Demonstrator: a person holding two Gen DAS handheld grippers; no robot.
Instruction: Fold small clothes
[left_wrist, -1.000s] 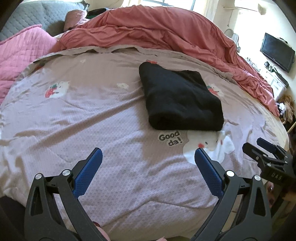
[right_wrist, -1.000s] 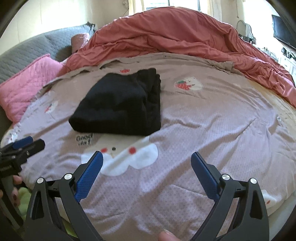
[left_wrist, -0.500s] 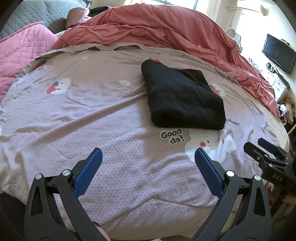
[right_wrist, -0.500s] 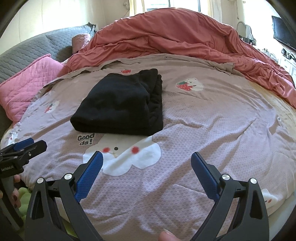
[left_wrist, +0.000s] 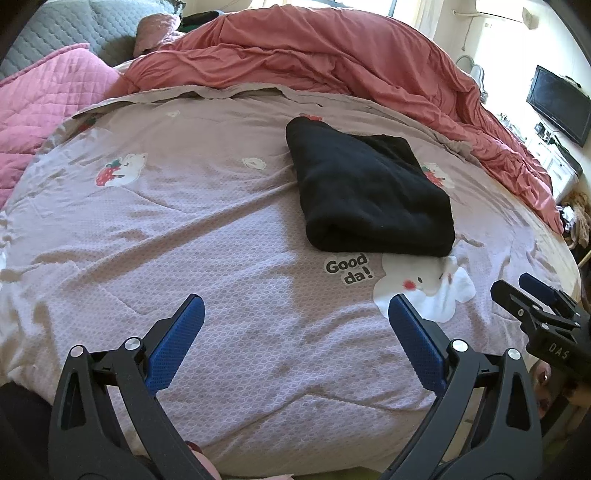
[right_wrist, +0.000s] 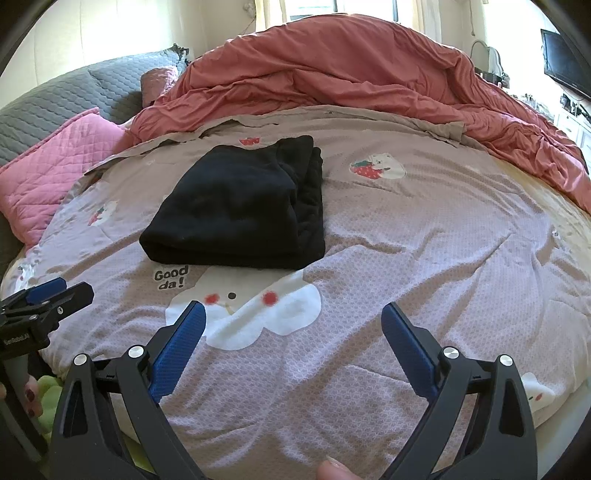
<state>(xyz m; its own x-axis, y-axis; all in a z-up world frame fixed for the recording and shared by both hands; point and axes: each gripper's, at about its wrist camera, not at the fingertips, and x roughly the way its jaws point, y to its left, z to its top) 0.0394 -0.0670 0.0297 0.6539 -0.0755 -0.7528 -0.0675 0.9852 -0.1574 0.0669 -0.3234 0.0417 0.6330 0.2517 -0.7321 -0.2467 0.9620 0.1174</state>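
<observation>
Both tongs, left (left_wrist: 295, 325) and right (right_wrist: 293, 328), are drawn slightly back, released and empty; the black garment (left_wrist: 369, 192) is left folded on the bed (left_wrist: 184, 221), apparently finished.

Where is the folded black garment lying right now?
The folded black garment lies on the lilac printed bedspread, just beyond its "Good da!" print, with the red duvet behind it. It sits right of centre in the left wrist view, left of centre in the right.
</observation>
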